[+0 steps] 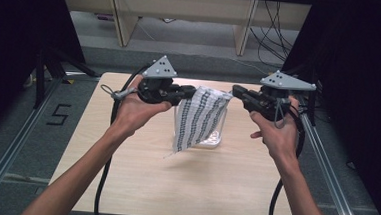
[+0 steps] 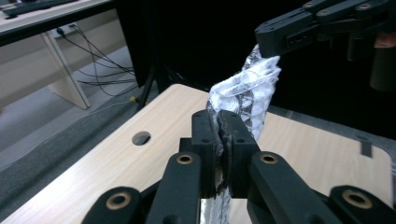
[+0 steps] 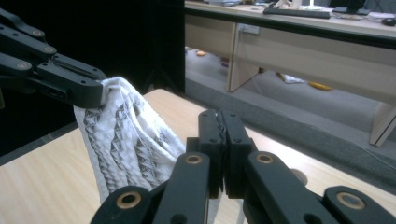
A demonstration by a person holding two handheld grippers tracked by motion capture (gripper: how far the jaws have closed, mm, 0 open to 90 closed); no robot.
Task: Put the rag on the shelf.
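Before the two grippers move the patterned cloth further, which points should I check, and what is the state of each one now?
1. Left gripper shut on the patterned cloth: ok, in the left gripper view the fabric is pinched between the jaws.
2. Right gripper shut on the cloth's other top corner: ok.
3. Cloth lifted off the table: ok, it hangs between the grippers, lower corner in the air.
4. Cloth spread flat: not ok, it sags and bunches between the grippers.
5. Clear plastic container out of the cloth's way: cannot tell, it stands behind the hanging cloth and is partly hidden.
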